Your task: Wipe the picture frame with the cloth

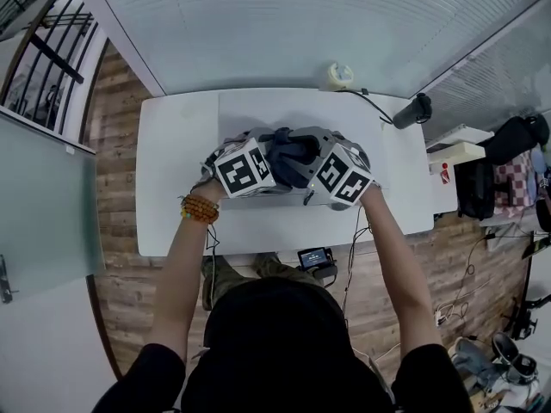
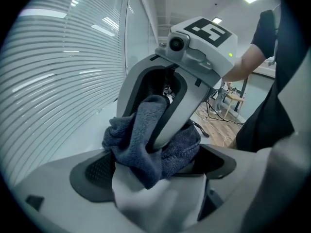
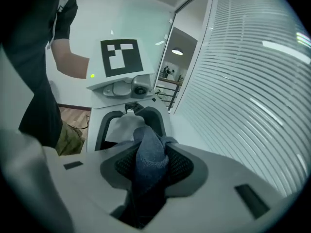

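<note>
Cloth [image 3: 148,152] loose between spread right tongs [image 3: 154,166], left tongs [image 2: 156,173] pinching picture frame [image 2: 160,200] (cloth heaped over it), pale roll [image 1: 338,76] beyond

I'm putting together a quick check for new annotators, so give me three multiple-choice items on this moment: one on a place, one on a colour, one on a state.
1. Where do the left gripper and the right gripper meet?
A. Above the middle of the white table
B. Above a sink
C. Past the table's far left edge

2. What colour is the cloth?
A. Red
B. Dark blue
C. Yellow

3. How does the cloth lie?
A. Spread flat on the table
B. Bunched up, reaching between the right gripper's jaws
C. Folded neatly beside the grippers

Answers:
1 A: the head view shows both grippers over the tabletop's centre.
2 B: both gripper views show it dark blue.
3 B: the right gripper view shows it crumpled between those jaws.
</note>
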The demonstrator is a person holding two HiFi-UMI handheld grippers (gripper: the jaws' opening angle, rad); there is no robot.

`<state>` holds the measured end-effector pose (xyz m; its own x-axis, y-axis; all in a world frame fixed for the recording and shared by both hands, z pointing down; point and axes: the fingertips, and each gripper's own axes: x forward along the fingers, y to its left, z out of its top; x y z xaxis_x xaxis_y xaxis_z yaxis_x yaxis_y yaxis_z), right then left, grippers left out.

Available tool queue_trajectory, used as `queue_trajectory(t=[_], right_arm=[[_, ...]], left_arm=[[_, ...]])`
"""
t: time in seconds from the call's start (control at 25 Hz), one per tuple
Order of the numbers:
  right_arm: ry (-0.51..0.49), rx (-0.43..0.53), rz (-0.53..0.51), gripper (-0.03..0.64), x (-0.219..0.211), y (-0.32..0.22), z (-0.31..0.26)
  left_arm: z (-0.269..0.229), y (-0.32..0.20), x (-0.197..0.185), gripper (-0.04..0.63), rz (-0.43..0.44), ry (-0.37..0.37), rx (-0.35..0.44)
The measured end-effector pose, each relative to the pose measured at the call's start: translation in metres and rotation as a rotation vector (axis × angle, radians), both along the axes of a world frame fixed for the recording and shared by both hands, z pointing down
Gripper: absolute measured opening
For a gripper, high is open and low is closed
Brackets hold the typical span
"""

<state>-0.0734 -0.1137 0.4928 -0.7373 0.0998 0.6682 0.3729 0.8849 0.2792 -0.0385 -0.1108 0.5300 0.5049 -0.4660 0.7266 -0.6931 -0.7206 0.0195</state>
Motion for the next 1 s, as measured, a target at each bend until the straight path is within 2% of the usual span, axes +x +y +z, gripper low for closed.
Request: queue_trajectory(t=[0.28, 0.6, 0.72, 0.84, 0.92, 1.0], right_arm=[[0.185, 0.008, -0.023, 0.09, -0.003, 0.012, 0.009], [0.208, -0.019, -0.04, 0.08, 0.015, 0.034, 0.017], [0.232, -0.115, -0.076, 0.075, 0.024, 0.045, 0.016], [0.211, -0.281, -0.131, 0.074, 0.035, 0.047, 0.011], [0.166, -0.396, -0.18, 0.075, 0.046, 0.053, 0.0], [0.084, -0.428, -0.181, 0.078, 0.056, 0.044, -0.015]], left_arm=[[0.001, 0.001, 0.0, 0.549, 0.012, -0.002, -0.007], [0.004, 0.004, -0.004, 0.549, -0.001, 0.001, -0.021], [0.005, 0.006, -0.003, 0.549, -0.004, 0.001, -0.03], [0.004, 0.002, 0.0, 0.549, 0.0, 0.003, -0.018], [0.006, 0.008, 0.002, 0.549, 0.0, 0.008, -0.024], [0.006, 0.01, 0.0, 0.549, -0.005, 0.007, -0.028]])
